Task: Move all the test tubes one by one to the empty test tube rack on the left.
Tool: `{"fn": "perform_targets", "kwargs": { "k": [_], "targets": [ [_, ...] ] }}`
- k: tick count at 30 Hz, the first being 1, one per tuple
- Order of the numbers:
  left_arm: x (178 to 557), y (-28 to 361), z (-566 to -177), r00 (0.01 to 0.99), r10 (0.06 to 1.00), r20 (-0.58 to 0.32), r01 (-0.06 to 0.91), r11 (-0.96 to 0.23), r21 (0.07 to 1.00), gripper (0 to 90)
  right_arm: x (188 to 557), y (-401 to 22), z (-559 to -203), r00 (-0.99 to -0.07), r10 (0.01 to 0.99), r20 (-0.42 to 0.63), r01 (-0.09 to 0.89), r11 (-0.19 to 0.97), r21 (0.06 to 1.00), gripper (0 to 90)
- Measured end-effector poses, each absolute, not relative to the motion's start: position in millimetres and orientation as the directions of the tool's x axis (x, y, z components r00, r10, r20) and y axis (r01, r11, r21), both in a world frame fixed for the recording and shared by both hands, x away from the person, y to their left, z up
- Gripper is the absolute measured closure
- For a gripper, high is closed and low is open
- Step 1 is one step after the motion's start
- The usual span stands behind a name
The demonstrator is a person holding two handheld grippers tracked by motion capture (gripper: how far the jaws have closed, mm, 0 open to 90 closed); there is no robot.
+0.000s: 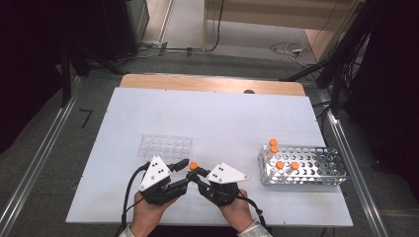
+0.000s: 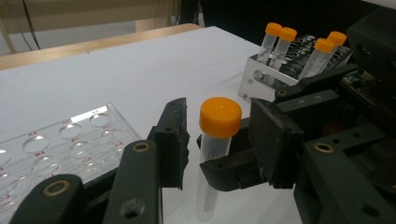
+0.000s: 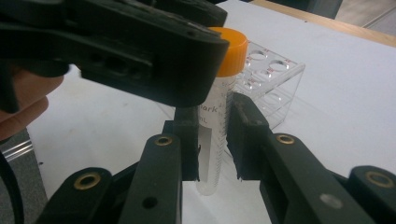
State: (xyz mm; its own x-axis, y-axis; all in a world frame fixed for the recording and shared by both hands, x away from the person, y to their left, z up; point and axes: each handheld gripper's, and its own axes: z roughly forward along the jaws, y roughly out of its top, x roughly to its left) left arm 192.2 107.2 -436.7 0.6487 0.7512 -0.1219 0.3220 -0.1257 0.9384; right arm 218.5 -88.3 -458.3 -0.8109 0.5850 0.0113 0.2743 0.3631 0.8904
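Black right gripper (image 3: 212, 140) — clamping clear orange-capped tube (image 3: 217, 116), acrylic well plate (image 3: 268, 84) behind

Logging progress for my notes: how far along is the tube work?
Done: four capped tubes stand in the metal rack. In hand: the right gripper clamps an orange-capped tube, with the left gripper open around its cap. Left: uncapping or placing it; the clear rack holds none.

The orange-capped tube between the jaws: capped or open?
Capped: the orange cap sits on the tube, upright in the right gripper.
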Motion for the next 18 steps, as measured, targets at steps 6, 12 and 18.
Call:
{"fn": "perform_targets", "kwargs": {
  "k": [6,12,18],
  "targets": [
    [192.6,106.0,-437.3,0.662,0.74,-0.121,0.323,-0.136,0.937,62.8,218.4,-87.2,-457.7,-0.814,0.581,0.011,0.273,0.365,0.89,72.3],
    [193.3,107.1,-437.7,0.66,0.742,-0.122,0.324,-0.134,0.937,68.5,217.8,-86.6,-457.0,-0.815,0.579,0.011,0.271,0.364,0.891,72.2],
    [193.9,107.0,-438.8,0.661,0.741,-0.118,0.324,-0.14,0.936,68.4,217.6,-86.3,-456.3,-0.814,0.581,0.011,0.273,0.365,0.89,72.2]
  ]
}}
